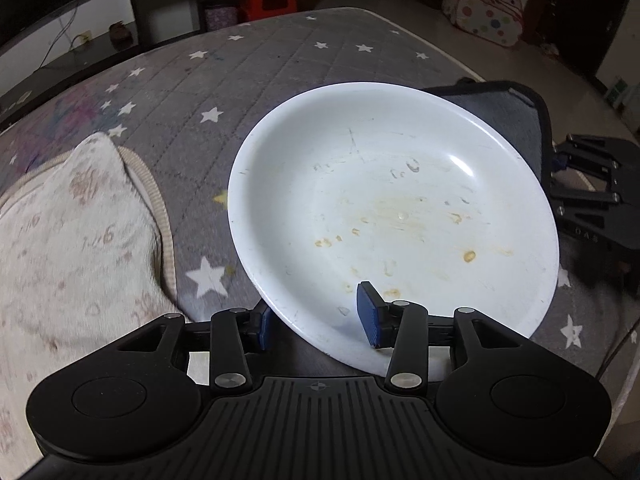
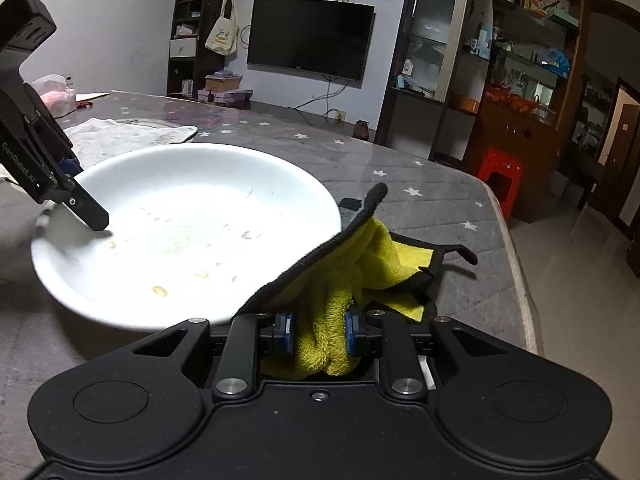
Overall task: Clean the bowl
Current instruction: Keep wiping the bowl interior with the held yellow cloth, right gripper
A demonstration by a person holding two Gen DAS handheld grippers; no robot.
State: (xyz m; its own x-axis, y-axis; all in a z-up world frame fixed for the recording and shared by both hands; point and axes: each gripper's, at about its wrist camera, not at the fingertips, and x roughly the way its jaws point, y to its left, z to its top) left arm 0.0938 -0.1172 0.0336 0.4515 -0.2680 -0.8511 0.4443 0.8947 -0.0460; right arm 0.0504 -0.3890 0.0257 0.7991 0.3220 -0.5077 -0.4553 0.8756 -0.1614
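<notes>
A white bowl (image 1: pixel 400 208), shallow and wide, carries yellow-brown stains across its bottom. It hangs tilted above the table, with its near rim between the blue pads of my left gripper (image 1: pixel 318 314), one pad inside and one outside; the gripper is shut on that rim. From the right wrist view the same gripper (image 2: pixel 70 216) grips the bowl (image 2: pixel 188 232) at its left edge. My right gripper (image 2: pixel 318 334) is shut on a bunched yellow cloth (image 2: pixel 352 264) with a grey back and black edging. The cloth lies against the bowl's right rim, and its grey side (image 1: pixel 500 120) shows behind the bowl.
A grey quilted cover with white stars (image 1: pixel 280 64) covers the table. A pale patterned towel (image 1: pixel 72 240) lies left of the bowl. The table's edge (image 2: pixel 516 264) runs close on the right, with a red stool (image 2: pixel 500 176) on the floor beyond.
</notes>
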